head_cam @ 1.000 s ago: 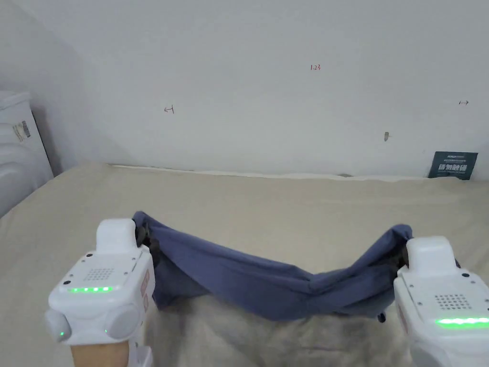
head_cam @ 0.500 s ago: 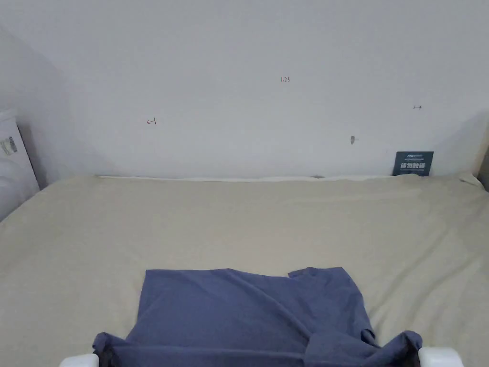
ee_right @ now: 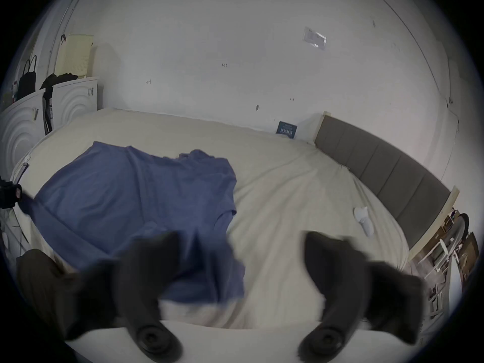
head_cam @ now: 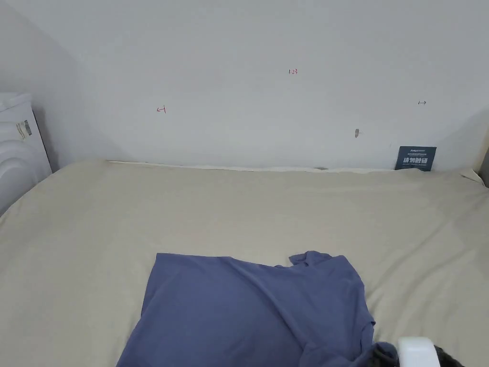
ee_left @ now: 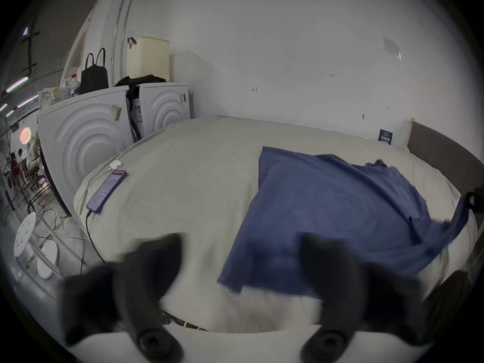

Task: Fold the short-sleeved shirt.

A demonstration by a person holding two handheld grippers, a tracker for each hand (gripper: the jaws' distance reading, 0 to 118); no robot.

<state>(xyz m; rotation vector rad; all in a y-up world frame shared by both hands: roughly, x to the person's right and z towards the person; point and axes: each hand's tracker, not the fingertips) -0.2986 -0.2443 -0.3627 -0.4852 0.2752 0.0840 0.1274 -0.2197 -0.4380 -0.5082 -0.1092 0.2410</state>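
Left gripper (ee_left: 239, 261): jaws spread wide apart, nothing between them, poised above the near edge of the bed (head_cam: 248, 210). One jaw overlaps the shirt's near hem in its own view; contact cannot be confirmed owing to blur.

Right gripper (ee_right: 241, 258): jaws likewise spread and empty, at the near edge toward the right. Its white housing shows at the bottom of the head view, just beside the shirt's near right corner.

Blue short-sleeved shirt (head_cam: 253, 310): lies spread on the beige sheet at the near edge, roughly central, running away toward the wall. The body is mostly flat. A diagonal crease crosses it, and the far right corner is rumpled. The near right corner is bunched.

Elsewhere on the bed: a phone (ee_left: 106, 190) near the left edge and a small white object (ee_right: 362, 218) toward the right edge, both well apart from the shirt.

Assessment: the laying-out step appears complete, and no fold is yet made. The next move likely calls for smoothing the rumpled corners, then pinching one side edge at two points and carrying it across toward the middle.
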